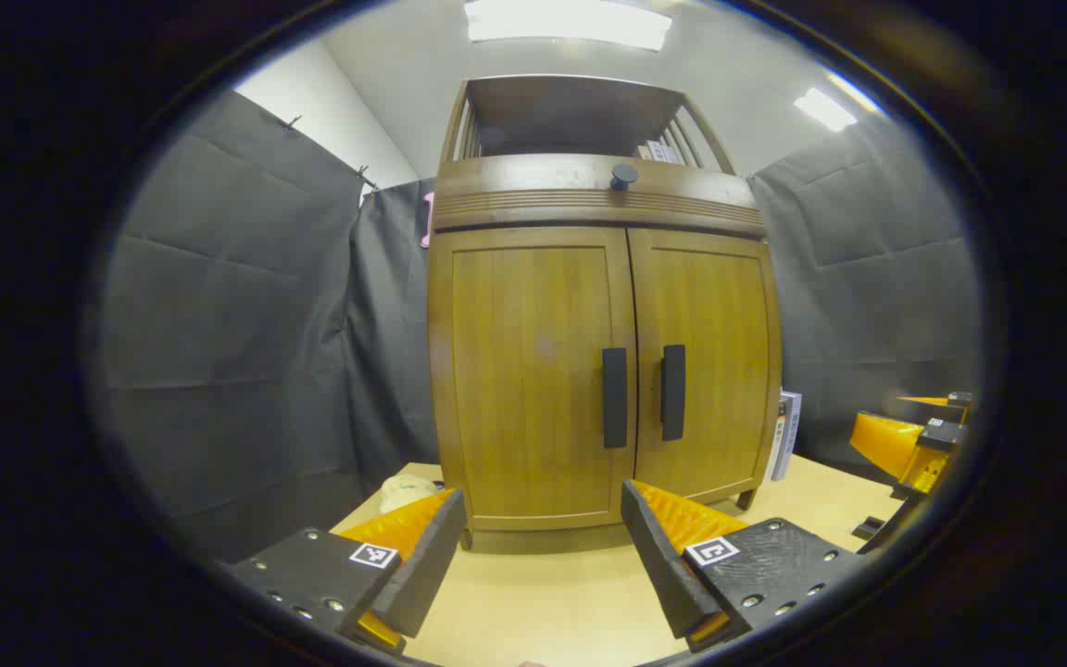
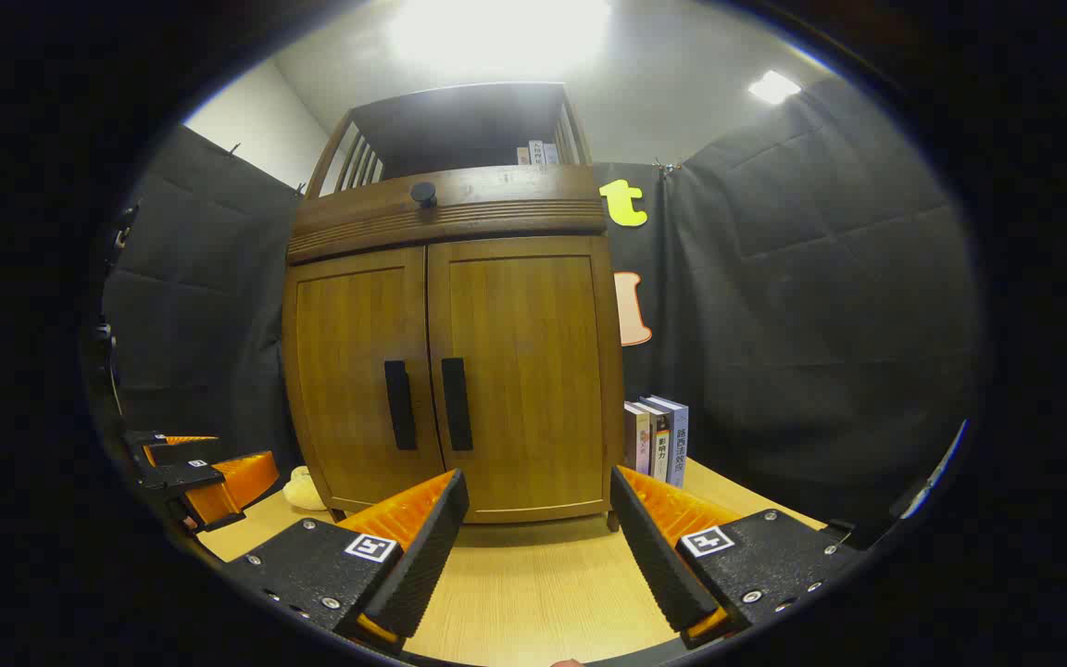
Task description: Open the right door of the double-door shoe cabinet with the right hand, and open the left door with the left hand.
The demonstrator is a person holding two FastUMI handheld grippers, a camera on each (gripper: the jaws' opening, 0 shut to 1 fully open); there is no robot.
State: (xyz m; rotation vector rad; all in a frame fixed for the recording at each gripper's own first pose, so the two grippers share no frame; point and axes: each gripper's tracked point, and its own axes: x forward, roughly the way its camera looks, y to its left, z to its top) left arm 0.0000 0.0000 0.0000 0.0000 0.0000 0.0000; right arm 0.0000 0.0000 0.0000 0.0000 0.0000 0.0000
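Both doors shut on the cabinet (image 2: 450, 371) ahead. Right gripper (image 2: 538, 537) wide open, empty — same for the left gripper (image 1: 543, 547). Best line, I'd say: square up to the right handle (image 2: 457, 404), straddle it, pinch, then pull along the door's arc.

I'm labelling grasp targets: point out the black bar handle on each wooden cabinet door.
Right door's black bar handle (image 2: 457, 404): right gripper view, middle of the bar.
Left door's black bar handle (image 1: 615, 397): left gripper view, middle of the bar.
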